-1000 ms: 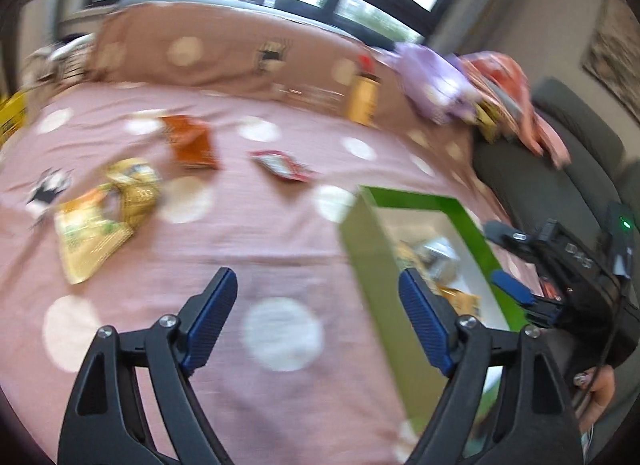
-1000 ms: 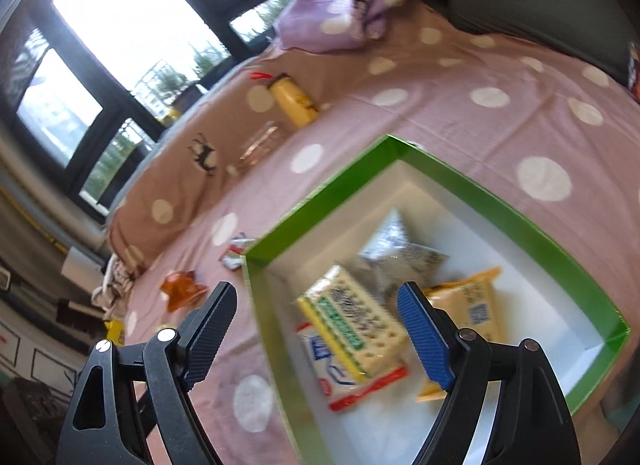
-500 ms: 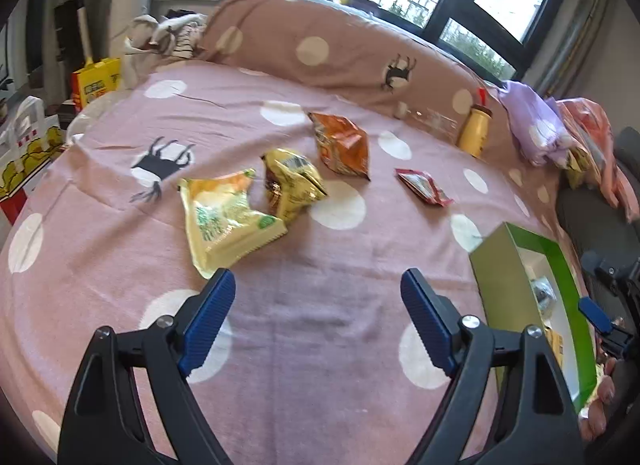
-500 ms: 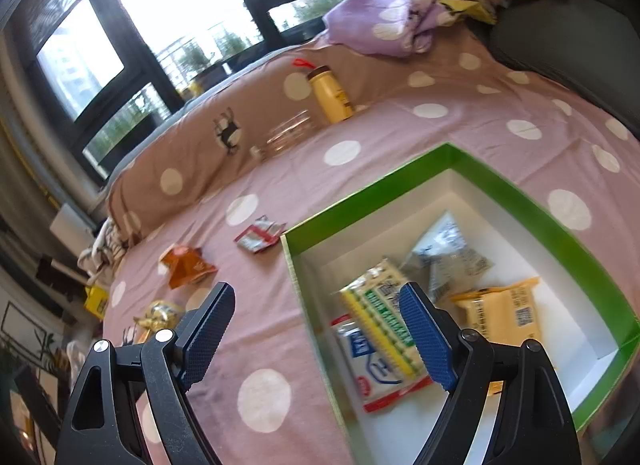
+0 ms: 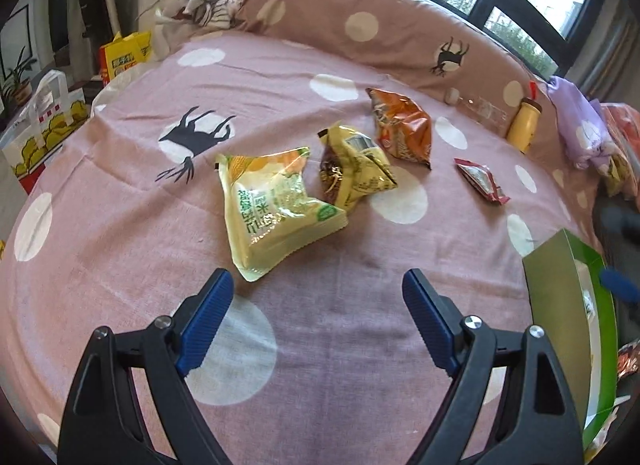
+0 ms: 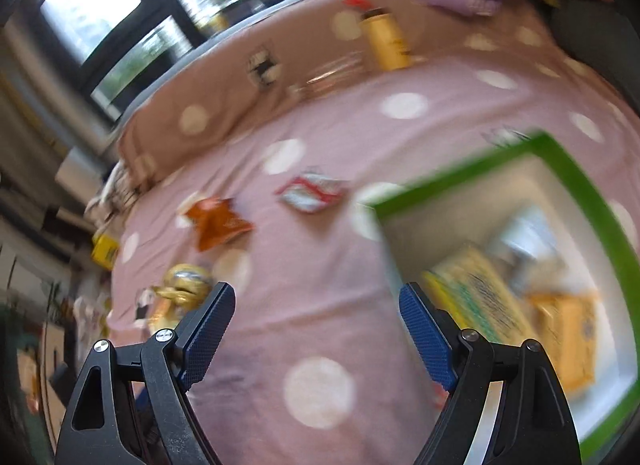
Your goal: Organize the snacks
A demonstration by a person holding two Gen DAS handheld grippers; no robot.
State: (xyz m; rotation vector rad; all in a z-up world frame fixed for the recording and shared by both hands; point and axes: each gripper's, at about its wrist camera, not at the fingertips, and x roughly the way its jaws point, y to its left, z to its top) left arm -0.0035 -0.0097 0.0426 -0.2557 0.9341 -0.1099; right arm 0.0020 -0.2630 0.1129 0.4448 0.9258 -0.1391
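The left gripper point(image 5: 318, 301) is spread wide and empty above the pink bedspread point(image 5: 120, 225). A yellow-green snack bag point(image 5: 272, 209) lies at frame centre, the green box point(image 5: 560, 305) at right edge. The right gripper point(image 6: 316, 313), also released and empty, shows blurred packets inside the box point(image 6: 580, 169) at right.

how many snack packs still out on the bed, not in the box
4: yellow-green pack nearest the left tool, gold pack touching it, orange pack behind, red pack to the right.
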